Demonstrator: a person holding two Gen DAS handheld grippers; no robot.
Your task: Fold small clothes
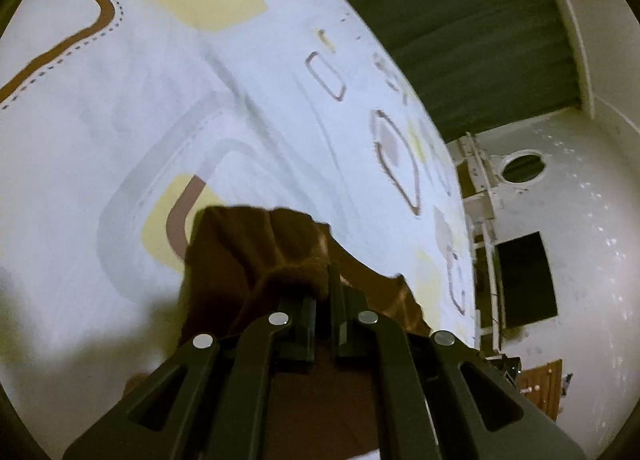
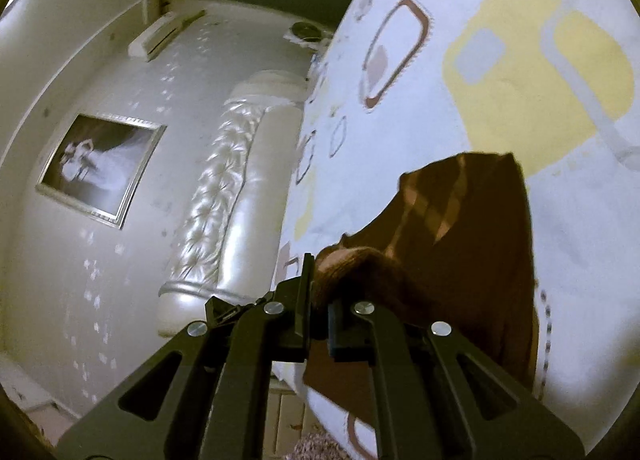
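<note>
Brown garment (image 2: 472, 260), perhaps striped; pastel-patterned bedsheet (image 1: 200, 79).

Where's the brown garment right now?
The brown garment is pinched in both the left gripper and the right gripper, hanging just over the patterned bedsheet, near the padded headboard.

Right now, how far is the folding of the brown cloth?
Done: both grippers have gripped it. The left gripper and right gripper each pinch a bunched edge of the brown garment above the patterned bedsheet. In hand: lifting it. Left: laying the fold flat; no finished crease shows.
</note>
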